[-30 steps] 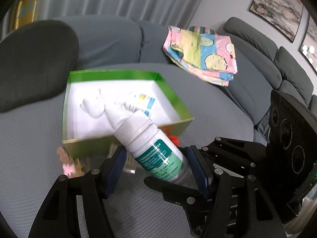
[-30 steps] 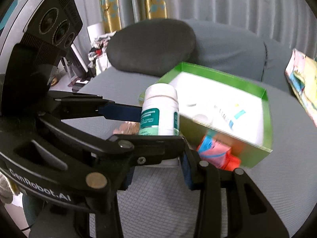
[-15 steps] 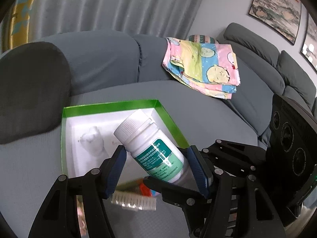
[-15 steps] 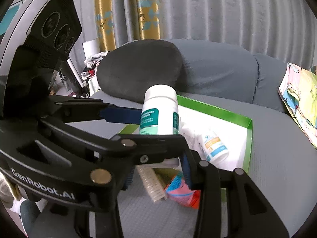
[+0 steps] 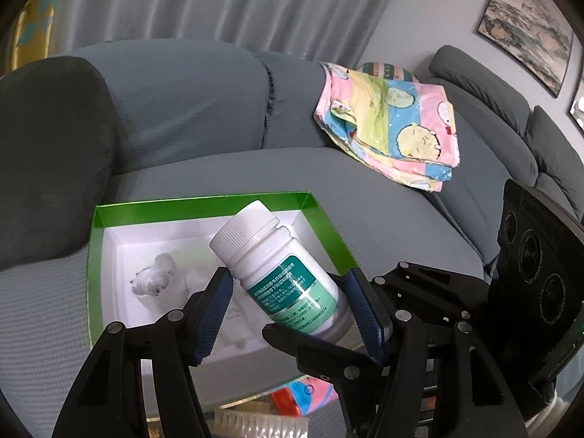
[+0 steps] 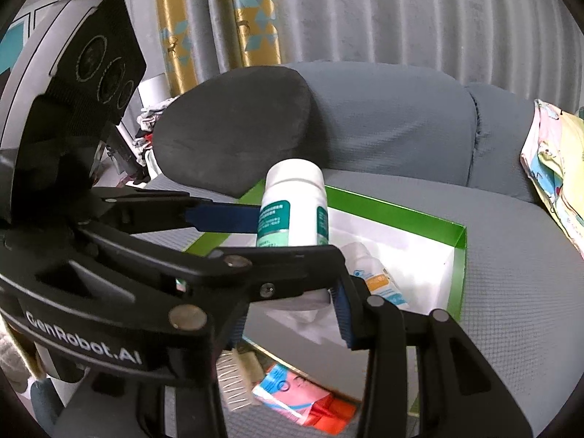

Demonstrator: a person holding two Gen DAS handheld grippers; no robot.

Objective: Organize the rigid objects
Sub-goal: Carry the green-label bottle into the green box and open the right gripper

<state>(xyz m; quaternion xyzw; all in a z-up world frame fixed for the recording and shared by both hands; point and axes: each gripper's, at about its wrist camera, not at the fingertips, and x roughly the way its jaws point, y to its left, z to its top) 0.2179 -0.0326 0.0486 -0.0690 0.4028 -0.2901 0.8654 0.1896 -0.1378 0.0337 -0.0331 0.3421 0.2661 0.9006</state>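
Note:
A white pill bottle (image 5: 277, 273) with a green label is held in the air over the open green box (image 5: 204, 206) with a white inside. My left gripper (image 5: 292, 303) and my right gripper (image 6: 288, 288) both close on the bottle (image 6: 292, 204); the right one's fingers (image 5: 292, 332) cross in front of the left one's. In the box lie a white figurine (image 5: 153, 279) and a small bottle with an orange and blue label (image 6: 376, 273).
The box sits on a grey sofa seat (image 5: 365, 200). A dark cushion (image 6: 233, 124) leans behind it. A folded colourful cloth (image 5: 390, 124) lies at the right. A white brush (image 6: 237, 376) and a pink and red packet (image 6: 303, 398) lie in front of the box.
Both grippers have carried the bottle forward and up, from in front of the box to over its inside. The hold on the bottle has not changed.

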